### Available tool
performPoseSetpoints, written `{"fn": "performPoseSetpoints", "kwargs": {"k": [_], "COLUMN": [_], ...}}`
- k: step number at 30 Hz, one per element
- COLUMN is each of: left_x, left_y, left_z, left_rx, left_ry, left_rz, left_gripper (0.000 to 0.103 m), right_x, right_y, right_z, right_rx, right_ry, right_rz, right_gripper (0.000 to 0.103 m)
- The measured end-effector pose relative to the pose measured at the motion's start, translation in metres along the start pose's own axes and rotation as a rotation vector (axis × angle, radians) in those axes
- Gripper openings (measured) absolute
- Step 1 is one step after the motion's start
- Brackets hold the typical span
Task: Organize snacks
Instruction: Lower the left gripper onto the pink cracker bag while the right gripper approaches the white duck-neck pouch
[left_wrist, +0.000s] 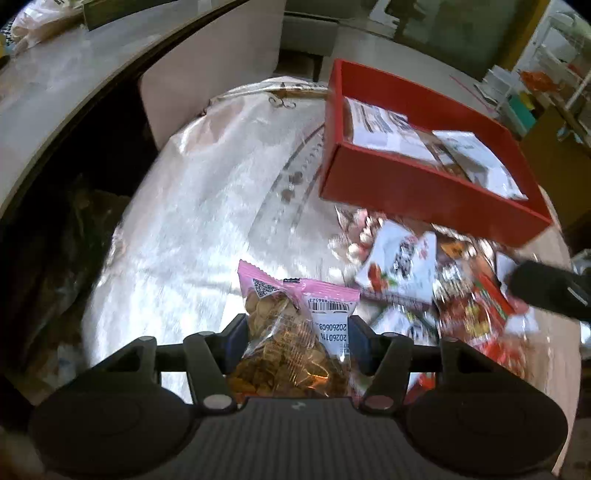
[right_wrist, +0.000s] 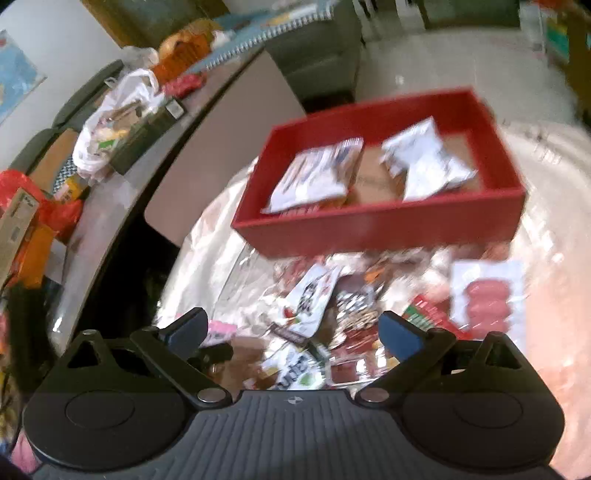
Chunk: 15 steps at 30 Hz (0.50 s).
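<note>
Red box (left_wrist: 424, 184) set at the far side of the shiny covered surface (left_wrist: 192, 221), open top up, two white packets (right_wrist: 317, 177) already lying flat inside — evidently the collecting bin for the sorted snacks. Loose snack pile (right_wrist: 332, 314) heaped just in front of the box, wrappers overlapping, near enough to feed it with short moves.

Left claw (left_wrist: 297, 332) clamped on a pink-topped clear bag of golden crisps (left_wrist: 295, 332), both pads pressing its sides, bag upright between them with its pink header beyond the tips — probably headed for the box.

Right claw (right_wrist: 291, 332) spread wide, nothing between the fingers, poised over the pile and angled down at it — likely lining up the next packet. No contact with any wrapper discernible through the blur.
</note>
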<state>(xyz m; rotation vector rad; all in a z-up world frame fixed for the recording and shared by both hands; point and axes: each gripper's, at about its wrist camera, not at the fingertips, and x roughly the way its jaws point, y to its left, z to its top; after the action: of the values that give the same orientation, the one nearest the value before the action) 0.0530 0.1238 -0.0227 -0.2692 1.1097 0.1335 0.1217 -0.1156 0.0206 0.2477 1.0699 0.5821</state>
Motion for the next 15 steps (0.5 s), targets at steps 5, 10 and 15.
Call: {"fn": "performPoseSetpoints", "kwargs": {"k": [5,10,15], "left_x": [0.006,0.016,0.017], "left_y": [0.0,0.004,-0.002], "left_z": [-0.011,-0.009,-0.008], "left_rx": [0.036,-0.02,0.005], "left_ry": [0.034,0.09,0.081], "left_rz": [-0.01,-0.079,-0.075], "left_gripper": [0.051,0.051,0.051], "right_x": [0.037,0.067,0.091], "right_y": [0.021,0.018,0.022], "right_z": [0.008,0.008,0.01], "right_rx": [-0.085,-0.011,0.02], "right_ry": [0.064,0.14,0.176], "right_rz": [-0.065,-0.02,-0.038], "right_gripper": [0.086,0.08,0.079]}}
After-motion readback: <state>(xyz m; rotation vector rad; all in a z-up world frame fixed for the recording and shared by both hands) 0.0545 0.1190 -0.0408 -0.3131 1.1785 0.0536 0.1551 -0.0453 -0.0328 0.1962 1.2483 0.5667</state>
